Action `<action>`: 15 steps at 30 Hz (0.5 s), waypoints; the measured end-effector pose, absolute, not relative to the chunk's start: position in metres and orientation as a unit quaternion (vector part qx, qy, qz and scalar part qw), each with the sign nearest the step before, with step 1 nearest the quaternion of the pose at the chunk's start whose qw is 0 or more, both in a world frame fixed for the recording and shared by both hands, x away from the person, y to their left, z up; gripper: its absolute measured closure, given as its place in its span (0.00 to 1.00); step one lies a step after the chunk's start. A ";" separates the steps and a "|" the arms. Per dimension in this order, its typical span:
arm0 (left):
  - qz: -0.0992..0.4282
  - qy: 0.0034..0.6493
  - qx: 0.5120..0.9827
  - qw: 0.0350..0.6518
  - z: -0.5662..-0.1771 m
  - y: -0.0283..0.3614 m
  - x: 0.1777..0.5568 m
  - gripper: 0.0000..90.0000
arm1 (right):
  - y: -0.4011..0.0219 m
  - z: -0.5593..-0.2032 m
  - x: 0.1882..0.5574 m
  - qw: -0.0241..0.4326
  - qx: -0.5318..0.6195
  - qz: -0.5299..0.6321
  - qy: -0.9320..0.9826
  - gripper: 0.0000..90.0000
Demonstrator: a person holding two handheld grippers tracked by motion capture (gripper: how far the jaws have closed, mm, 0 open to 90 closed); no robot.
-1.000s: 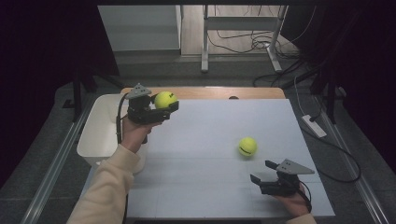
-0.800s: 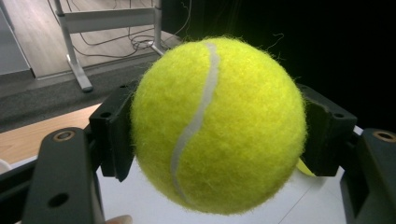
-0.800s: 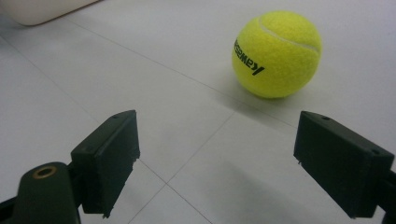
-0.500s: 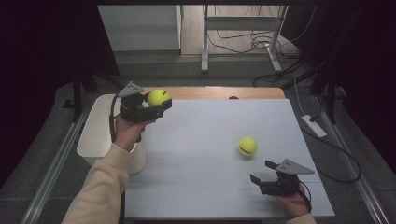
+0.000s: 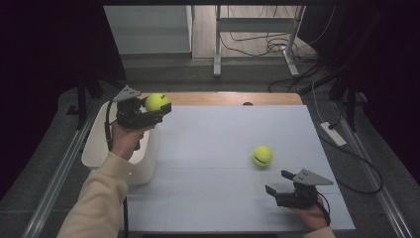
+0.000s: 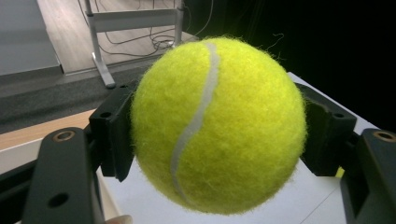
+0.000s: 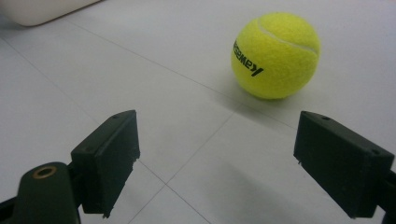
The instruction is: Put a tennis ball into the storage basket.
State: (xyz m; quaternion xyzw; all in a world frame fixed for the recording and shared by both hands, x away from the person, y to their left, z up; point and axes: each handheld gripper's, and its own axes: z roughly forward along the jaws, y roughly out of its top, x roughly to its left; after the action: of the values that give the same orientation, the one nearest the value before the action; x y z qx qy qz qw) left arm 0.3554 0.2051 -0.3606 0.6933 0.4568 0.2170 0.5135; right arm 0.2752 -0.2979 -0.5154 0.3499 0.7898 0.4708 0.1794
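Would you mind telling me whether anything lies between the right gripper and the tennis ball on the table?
Nothing visible does. The right gripper rests near the table's front edge with its jaws open, and the tennis ball lies just beyond them, slightly to the right in the right gripper view. Only bare white table separates them.

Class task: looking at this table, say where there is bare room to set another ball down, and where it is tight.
Free: the white table top between the white bin and the loose tennis ball, and its near edge left of the right gripper. Tight: the left edge, where the left gripper holds a tennis ball by the bin.
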 end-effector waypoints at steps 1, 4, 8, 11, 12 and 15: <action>0.218 0.460 0.693 0.511 -0.361 0.208 0.356 0.29 | -0.298 -0.515 0.275 0.180 0.350 0.471 0.790 0.16; 0.219 0.464 0.691 0.509 -0.362 0.212 0.356 0.29 | -0.298 -0.515 0.275 0.179 0.350 0.471 0.789 0.16; 0.223 0.474 0.686 0.505 -0.364 0.222 0.356 0.29 | -0.298 -0.515 0.275 0.179 0.350 0.471 0.789 0.16; 0.226 0.480 0.683 0.502 -0.365 0.227 0.357 0.29 | -0.297 -0.516 0.275 0.178 0.350 0.471 0.790 0.16; 0.226 0.482 0.683 0.500 -0.366 0.229 0.358 0.29 | -0.297 -0.516 0.275 0.178 0.350 0.471 0.790 0.16; 0.228 0.489 0.681 0.494 -0.368 0.235 0.360 0.29 | -0.297 -0.516 0.275 0.178 0.350 0.470 0.791 0.16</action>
State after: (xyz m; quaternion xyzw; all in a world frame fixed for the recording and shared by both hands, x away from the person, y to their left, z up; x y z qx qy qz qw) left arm 0.3598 0.2346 -0.3680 0.6814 0.4894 0.2279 0.4942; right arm 0.2746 -0.2970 -0.5157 0.3499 0.7906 0.4701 0.1777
